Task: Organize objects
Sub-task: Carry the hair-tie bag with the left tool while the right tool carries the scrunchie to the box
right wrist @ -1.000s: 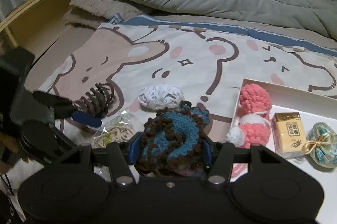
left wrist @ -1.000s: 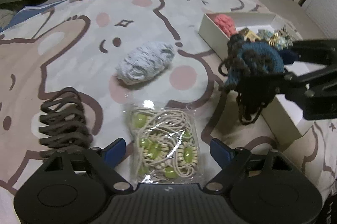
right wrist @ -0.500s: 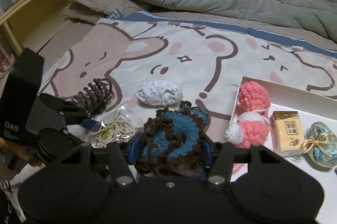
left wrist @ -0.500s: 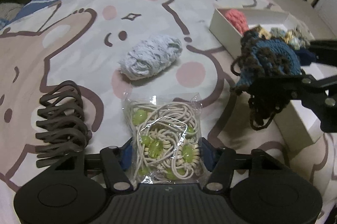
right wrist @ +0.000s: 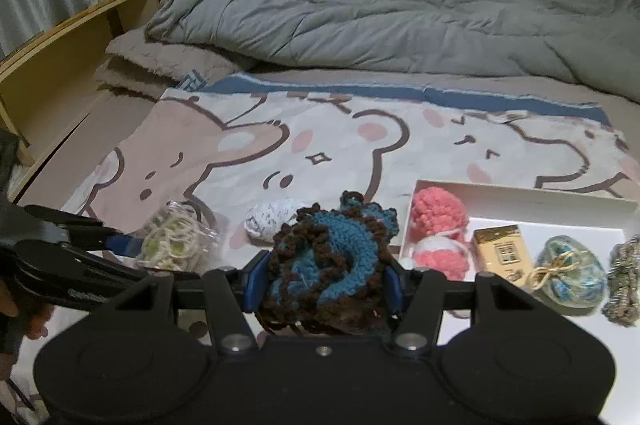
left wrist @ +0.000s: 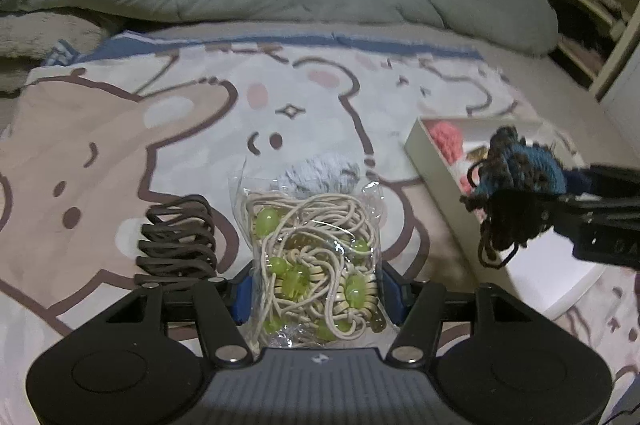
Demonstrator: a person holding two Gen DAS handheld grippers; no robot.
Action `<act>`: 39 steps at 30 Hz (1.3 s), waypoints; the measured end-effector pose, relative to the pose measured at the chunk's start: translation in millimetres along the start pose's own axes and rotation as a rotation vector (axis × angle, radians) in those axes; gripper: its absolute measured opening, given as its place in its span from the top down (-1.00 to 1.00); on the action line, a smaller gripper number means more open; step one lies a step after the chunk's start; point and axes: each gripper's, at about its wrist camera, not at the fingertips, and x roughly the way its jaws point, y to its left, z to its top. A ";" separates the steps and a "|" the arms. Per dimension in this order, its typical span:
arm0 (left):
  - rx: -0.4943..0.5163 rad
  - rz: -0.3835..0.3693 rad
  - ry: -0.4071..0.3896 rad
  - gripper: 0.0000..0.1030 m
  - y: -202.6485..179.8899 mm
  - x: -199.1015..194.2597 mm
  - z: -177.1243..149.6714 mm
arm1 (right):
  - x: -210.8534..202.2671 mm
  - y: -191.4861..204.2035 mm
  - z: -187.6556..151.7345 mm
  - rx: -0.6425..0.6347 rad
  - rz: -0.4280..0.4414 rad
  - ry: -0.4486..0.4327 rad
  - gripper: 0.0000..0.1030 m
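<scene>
On the far left of the bear blanket (left wrist: 120,153) lies a brown hair claw (left wrist: 176,245). Beside it the left gripper (left wrist: 316,291) is clamped on a clear bag of cord and green beads (left wrist: 312,257), lifted off the blanket with its long axis pointing away from the jaws. The right gripper (right wrist: 322,283) squeezes a blue-and-brown crochet piece (right wrist: 328,257). The white box (right wrist: 520,197) lies just right of it (pink pom-poms (right wrist: 438,225) sit inside), so the right hand is nearer and probably drops first.
</scene>
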 end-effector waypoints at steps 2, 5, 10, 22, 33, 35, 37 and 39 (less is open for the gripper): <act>-0.014 0.002 -0.027 -0.18 0.2 -10.6 -0.2 | -5.9 0.8 -0.2 0.006 -0.003 -0.014 -0.11; -0.031 0.004 -0.064 -0.18 0.7 -24.8 -0.4 | -16.0 3.5 -0.6 0.011 -0.008 -0.039 -0.11; -0.050 0.001 -0.118 -0.18 -1.0 -44.9 -2.8 | -30.3 6.6 -1.4 0.020 -0.016 -0.070 -0.11; -0.064 -0.003 -0.198 -0.18 -8.5 -77.1 -7.5 | -58.3 5.7 -7.2 0.029 -0.038 -0.112 -0.12; -0.095 -0.040 -0.213 -0.18 -24.8 -75.7 -5.8 | -75.2 -11.8 -12.7 0.035 -0.071 -0.133 -0.12; -0.089 -0.051 -0.213 -0.18 -31.8 -72.7 -4.2 | -78.2 -17.6 -14.2 0.041 -0.082 -0.137 -0.12; -0.084 -0.064 -0.214 -0.18 -38.6 -70.1 -3.0 | -81.5 -25.1 -15.9 0.051 -0.093 -0.140 -0.12; -0.077 -0.077 -0.213 -0.18 -46.1 -67.0 -1.4 | -83.9 -32.5 -17.8 0.058 -0.105 -0.142 -0.12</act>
